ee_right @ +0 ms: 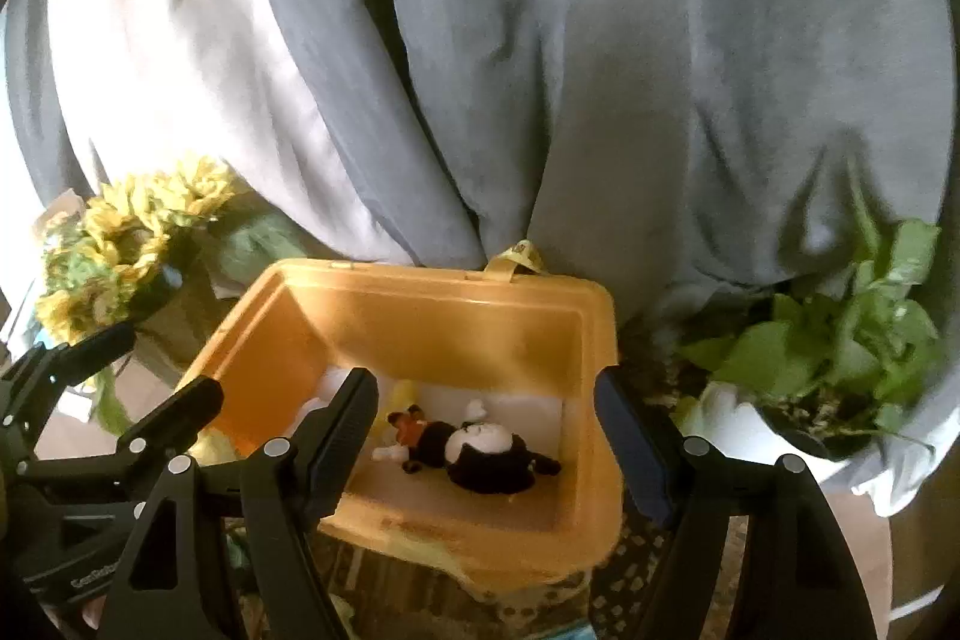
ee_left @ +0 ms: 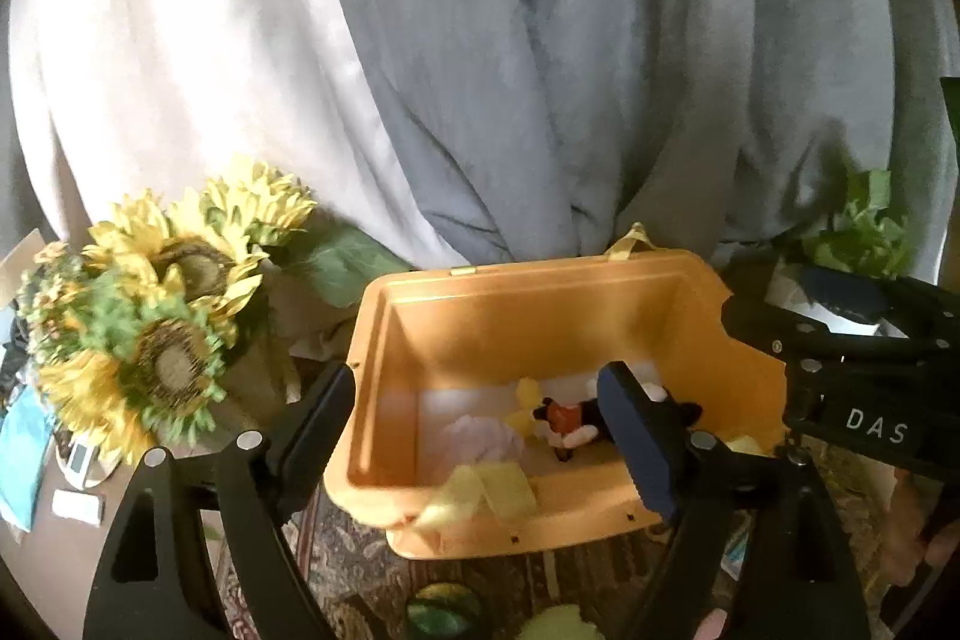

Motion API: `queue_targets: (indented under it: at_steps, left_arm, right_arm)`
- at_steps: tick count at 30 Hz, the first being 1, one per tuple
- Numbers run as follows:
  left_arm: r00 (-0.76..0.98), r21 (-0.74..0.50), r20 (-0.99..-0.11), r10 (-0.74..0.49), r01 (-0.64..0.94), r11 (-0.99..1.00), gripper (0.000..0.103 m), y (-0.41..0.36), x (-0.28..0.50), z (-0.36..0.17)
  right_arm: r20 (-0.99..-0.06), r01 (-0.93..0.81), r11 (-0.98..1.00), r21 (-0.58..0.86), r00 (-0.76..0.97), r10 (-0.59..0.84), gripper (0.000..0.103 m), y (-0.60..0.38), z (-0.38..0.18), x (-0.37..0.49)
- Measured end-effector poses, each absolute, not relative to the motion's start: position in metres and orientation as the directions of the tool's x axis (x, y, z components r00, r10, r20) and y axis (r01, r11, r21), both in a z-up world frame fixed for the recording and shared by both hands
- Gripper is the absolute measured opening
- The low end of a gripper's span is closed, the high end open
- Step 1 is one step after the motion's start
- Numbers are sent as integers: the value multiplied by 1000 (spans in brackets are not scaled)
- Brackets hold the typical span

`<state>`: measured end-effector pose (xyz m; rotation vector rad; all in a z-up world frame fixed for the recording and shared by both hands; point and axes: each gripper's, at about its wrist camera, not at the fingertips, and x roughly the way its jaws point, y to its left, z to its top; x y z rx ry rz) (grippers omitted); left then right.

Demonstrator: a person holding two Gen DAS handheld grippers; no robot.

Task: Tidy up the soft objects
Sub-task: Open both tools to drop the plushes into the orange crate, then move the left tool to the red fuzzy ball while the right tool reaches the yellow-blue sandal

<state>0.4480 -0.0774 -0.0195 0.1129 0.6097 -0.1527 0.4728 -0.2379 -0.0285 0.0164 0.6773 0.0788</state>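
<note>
**Both jaws wide and empty over the yellow bin**

The left gripper (ee_left: pixel 480 436) has its jaws spread wide with nothing clamped between them; the fingers straddle the near left corner of the yellow bin (ee_left: pixel 540 298), one outside the wall, one over the inside. The right gripper (ee_right: pixel 486 436) is likewise parted and empty, its fingers framing the bin's right half from above.

On the pale floor of the bin lies a black-and-white plush toy (ee_right: pixel 480 451) on its back, clear of both pairs of jaws. Beside it, in the left wrist view, sit a pale pink soft item (ee_left: pixel 486 439) and yellow pieces of cloth (ee_left: pixel 486 490), one draped over the near rim; what these are exactly is hard to say through the blur.

Left of the bin stands a bunch of sunflowers (ee_left: pixel 162 316); to its right, a leafy green plant (ee_right: pixel 840 346). Behind hangs a grey curtain (ee_right: pixel 600 70). A patterned rug (ee_left: pixel 360 568) lies beneath the bin.
</note>
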Motion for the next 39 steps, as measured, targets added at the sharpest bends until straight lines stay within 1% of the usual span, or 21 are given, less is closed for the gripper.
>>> queue_targets:
  at_steps: [7,13,25,39]
  left_arm:
    - [815,57,-572,-96,156,986,86,-81,404,-16]
    - [814,46,-575,-85,135,990,87,-81,367,-12]
    - [800,34,-595,-79,123,992,88,-86,307,-15]
    - [733,13,-676,-80,120,993,88,-102,270,-47]
  right_arm:
    - [-583,-73,997,33,809,78,75,-241,-18,428]
    - [-578,-88,996,36,811,92,75,-245,-17,393]
    - [-587,-102,994,30,803,100,75,-251,-23,335]
    - [-645,-119,993,26,756,108,75,-262,-50,298]
